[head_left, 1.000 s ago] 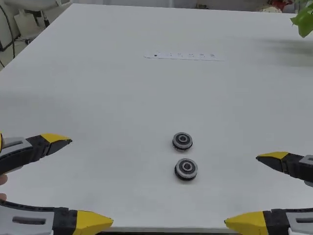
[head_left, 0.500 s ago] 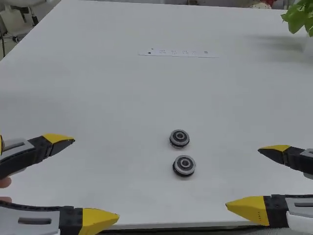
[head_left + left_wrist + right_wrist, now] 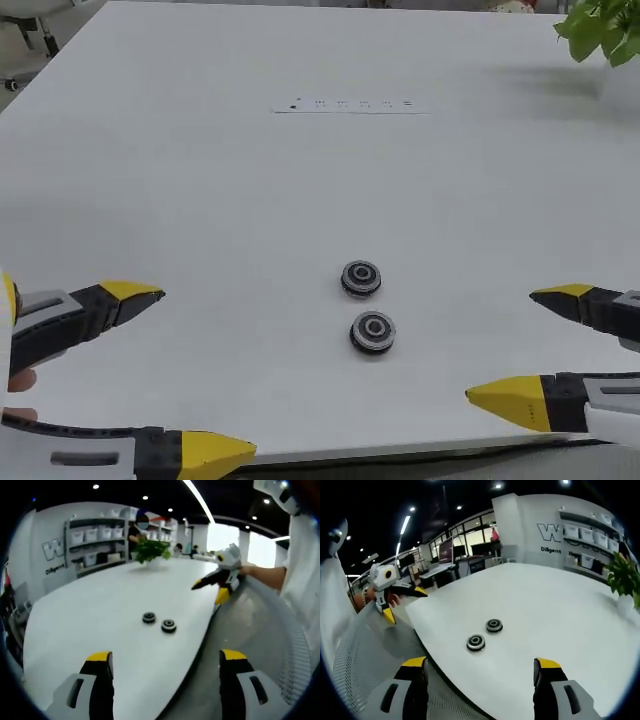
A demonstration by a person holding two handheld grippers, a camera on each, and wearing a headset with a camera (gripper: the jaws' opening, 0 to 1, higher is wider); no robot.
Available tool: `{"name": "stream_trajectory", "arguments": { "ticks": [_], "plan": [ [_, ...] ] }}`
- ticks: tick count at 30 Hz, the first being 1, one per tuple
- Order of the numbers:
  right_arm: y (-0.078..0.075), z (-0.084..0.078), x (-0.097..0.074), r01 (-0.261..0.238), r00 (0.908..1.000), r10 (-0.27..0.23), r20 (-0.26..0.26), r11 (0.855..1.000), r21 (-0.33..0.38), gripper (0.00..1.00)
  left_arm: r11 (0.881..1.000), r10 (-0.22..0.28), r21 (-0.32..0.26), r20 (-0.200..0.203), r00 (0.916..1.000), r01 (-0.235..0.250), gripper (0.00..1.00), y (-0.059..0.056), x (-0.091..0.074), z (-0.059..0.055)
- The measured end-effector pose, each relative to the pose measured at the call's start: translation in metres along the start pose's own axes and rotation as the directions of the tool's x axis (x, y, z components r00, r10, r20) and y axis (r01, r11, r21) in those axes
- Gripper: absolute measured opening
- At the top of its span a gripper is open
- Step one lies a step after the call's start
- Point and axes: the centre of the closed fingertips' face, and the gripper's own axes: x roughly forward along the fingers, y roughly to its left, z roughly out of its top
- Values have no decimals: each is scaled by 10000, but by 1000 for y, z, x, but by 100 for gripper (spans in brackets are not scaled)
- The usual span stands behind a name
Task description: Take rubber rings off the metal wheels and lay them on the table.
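Two small metal wheels with black rubber rings lie flat on the white table near its front edge: the far wheel (image 3: pixel 361 279) and the near wheel (image 3: pixel 373 333). The left gripper view has them as far wheel (image 3: pixel 149 617) and near wheel (image 3: pixel 169 626); the right gripper view as far wheel (image 3: pixel 494 625) and near wheel (image 3: pixel 475 642). My left gripper (image 3: pixel 190 372) stands open at the lower left, well apart from the wheels. My right gripper (image 3: pixel 505 345) stands open at the lower right, also apart. Both hold nothing.
A flush white power strip (image 3: pixel 350 105) lies in the table's far middle. A potted green plant (image 3: pixel 600 30) stands at the far right corner. The table's front edge (image 3: pixel 350 448) runs just below the wheels. A person's hand holds the left gripper.
The head camera has tipped, so the whole scene sits slightly higher and left. Both grippers have crept a little inward toward the wheels. The wheels have not moved.
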Motion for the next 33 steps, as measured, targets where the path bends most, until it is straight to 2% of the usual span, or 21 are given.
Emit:
{"name": "stream_trajectory", "arguments": {
  "ticks": [5, 9, 12, 16, 18, 20, 24, 25, 26, 27, 30, 33],
  "plan": [
    [-5, 1, -2, 235, 9996, -236, 125, 9997, 109, 87, 9998, -60, 168, 5, 10000, 60, 89, -2, 1, 1],
    [-9, 2, -3, 370, 9990, -375, 242, 9991, 206, 87, 9999, -152, 55, 101, 9998, 151, 89, -4, 1, 2],
    [-7, 2, -2, 279, 9994, -284, 206, 9994, 216, 87, 10000, 42, 60, 59, 10000, -42, 89, 1, 0, 1],
    [-4, -1, -1, 115, 9999, -115, 77, 9999, 68, 87, 9999, 56, 128, -9, 10000, -56, 88, 0, 1, 1],
    [-3, 1, -1, 73, 9998, -73, 171, 10000, 44, 86, 9998, 173, 111, -147, 9997, -171, 88, 3, 1, -2],
    [1, 5, -1, -253, 9986, 238, 473, 9992, 307, 86, 9994, 342, -35, -420, 9985, -344, 89, 8, 2, -9],
    [5, 7, 0, -557, 9966, 522, 636, 9969, 548, 85, 9970, 774, -22, -200, 9968, -775, 91, 15, -1, -5],
    [6, 6, 0, -607, 9966, 574, 583, 9966, 557, 85, 9946, 1013, -185, -220, 9946, -1018, 91, 18, -3, -5],
    [7, 5, 0, -605, 9972, 581, 476, 9969, 503, 85, 9919, 1256, -156, -424, 9912, -1264, 91, 22, -4, -9],
    [8, 3, 1, -651, 9972, 637, 384, 9972, 362, 85, 9895, 1442, 74, -618, 9876, -1440, 91, 25, -6, -12],
    [16, 1, 4, -1051, 9943, 1047, 176, 9942, 228, 85, 9894, 1448, -19, -595, 9877, -1451, 91, 26, -5, -12],
    [15, -4, 5, -991, 9950, 989, -158, 9951, -78, 84, 9843, 1758, -67, -589, 9827, -1765, 90, 31, -7, -12]
  ]
}}
